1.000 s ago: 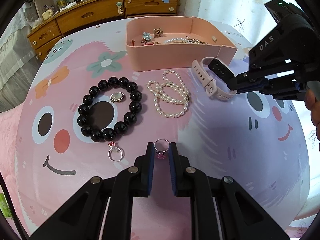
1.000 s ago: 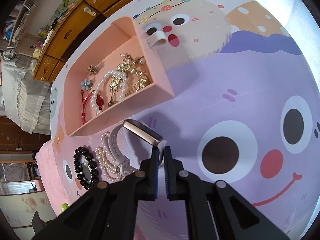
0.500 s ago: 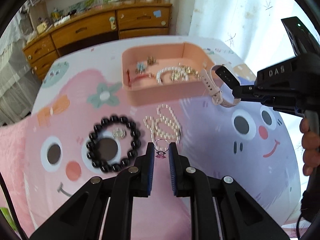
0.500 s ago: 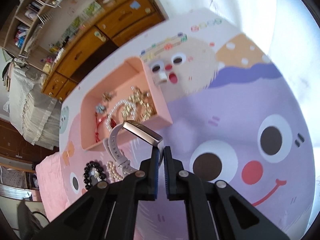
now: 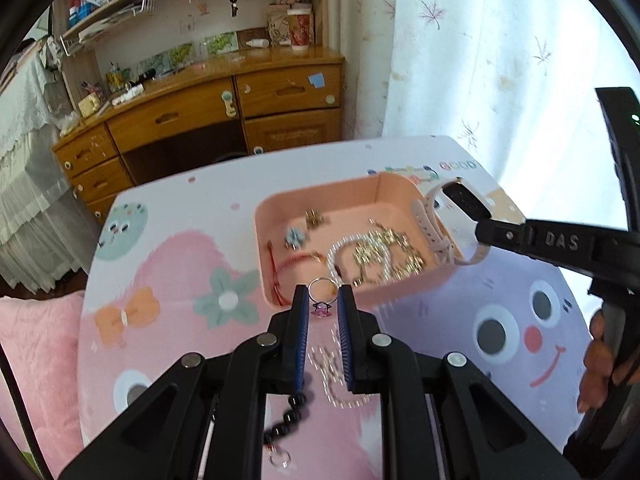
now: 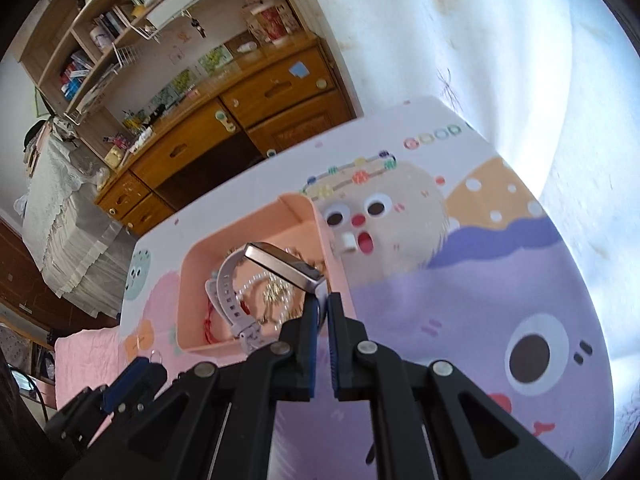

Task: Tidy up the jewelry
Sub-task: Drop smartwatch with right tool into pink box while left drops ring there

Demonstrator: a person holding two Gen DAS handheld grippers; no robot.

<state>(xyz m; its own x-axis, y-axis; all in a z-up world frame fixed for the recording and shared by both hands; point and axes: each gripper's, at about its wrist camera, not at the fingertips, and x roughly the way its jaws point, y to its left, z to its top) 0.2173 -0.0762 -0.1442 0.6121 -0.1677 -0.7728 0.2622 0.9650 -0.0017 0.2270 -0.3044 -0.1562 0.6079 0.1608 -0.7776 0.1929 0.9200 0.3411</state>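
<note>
Now left gripper (image 5: 323, 304) pinches the ring (image 5: 322, 293), right gripper (image 6: 323, 308) grips the watch (image 6: 276, 268); both above the pink tray (image 5: 320, 208). Next: lower, release inside.

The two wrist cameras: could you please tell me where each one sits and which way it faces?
Left wrist: on the left gripper, looking forward and down along its fingers at the ring it holds and the pink tray; a hand on the right gripper shows at the right edge.
Right wrist: on the right gripper, looking down along its fingers at the watch it holds over the tray; the left gripper's tip shows lower left.
Shared: tray, watch, ring, printed table cover, wooden desk.
</note>
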